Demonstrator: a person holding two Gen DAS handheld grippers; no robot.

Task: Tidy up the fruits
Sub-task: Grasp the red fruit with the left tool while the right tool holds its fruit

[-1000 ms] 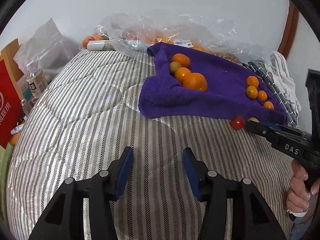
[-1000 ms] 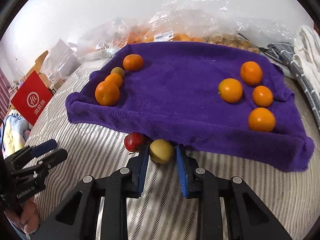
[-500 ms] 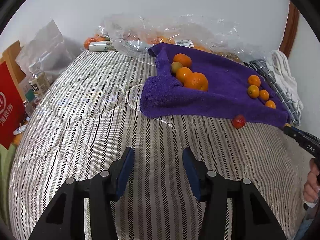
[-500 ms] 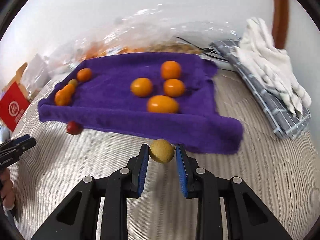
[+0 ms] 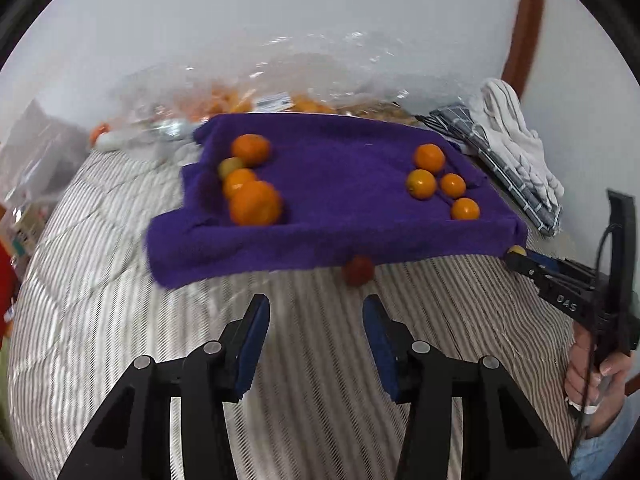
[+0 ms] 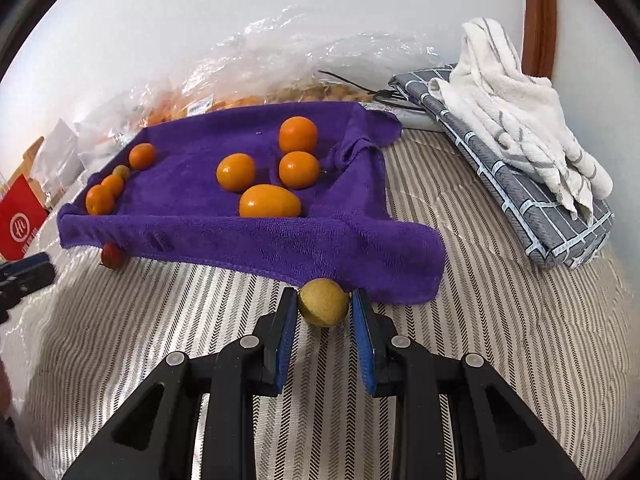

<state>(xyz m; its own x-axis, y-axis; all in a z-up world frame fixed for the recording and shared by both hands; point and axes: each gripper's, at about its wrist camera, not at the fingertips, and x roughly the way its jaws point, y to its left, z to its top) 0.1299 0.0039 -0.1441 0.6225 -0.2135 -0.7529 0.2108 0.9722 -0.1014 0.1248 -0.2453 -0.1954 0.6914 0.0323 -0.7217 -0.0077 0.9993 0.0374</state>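
Observation:
A purple towel (image 5: pixel 340 208) (image 6: pixel 192 220) lies on the striped bed. Several oranges (image 5: pixel 256 204) sit at its left end and several more (image 6: pixel 270 202) at its right end. My right gripper (image 6: pixel 324 306) is shut on a small yellow-green fruit (image 6: pixel 324 307), held just off the towel's near right corner; the same fruit (image 5: pixel 516 251) shows at its tip in the left wrist view. A small red fruit (image 5: pixel 359 270) (image 6: pixel 113 255) rests on the bed at the towel's front edge. My left gripper (image 5: pixel 316 316) hangs just short of it, jaws closing slightly with nothing between them.
Clear plastic bags (image 5: pixel 280 92) holding more oranges lie along the wall behind the towel. A folded grey patterned cloth (image 6: pixel 520 184) with a white towel (image 6: pixel 512 120) on it lies to the right. A red box (image 6: pixel 20 224) stands at the bed's left edge.
The right gripper carried the yellow-green fruit from beside the red fruit rightward to the towel's right corner. The left gripper swung right and now faces the red fruit.

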